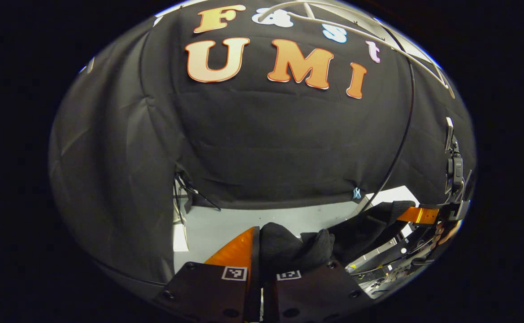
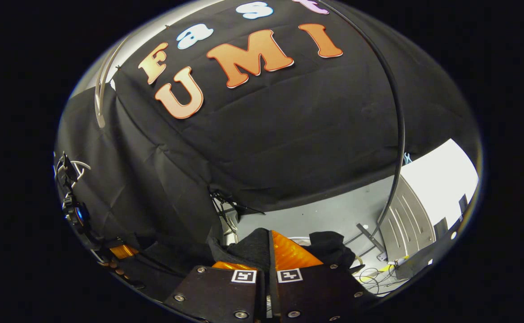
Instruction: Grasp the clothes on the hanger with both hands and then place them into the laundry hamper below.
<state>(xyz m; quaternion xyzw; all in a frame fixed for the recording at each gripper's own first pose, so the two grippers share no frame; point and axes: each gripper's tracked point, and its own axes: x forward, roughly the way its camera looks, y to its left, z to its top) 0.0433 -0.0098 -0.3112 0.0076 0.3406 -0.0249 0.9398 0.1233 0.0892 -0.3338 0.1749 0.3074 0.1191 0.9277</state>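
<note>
Two black cloth walls (image 1: 288, 148) meet grey floor (image 1: 226, 224).

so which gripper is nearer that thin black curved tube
Right, probably. The thin black curved tube rises just right of the right gripper; the left gripper is farther left, both clamping the black cloth garment.

Both views dim overall; the black cloth wall (image 1: 262, 148) soaks up light, showing only soft creases. Brightest patches: pale floor (image 1: 226, 224) and a blown-out white panel (image 2: 441, 179) at right. Strong fisheye bending at the rims; centre sharp, edges slightly soft.
</note>
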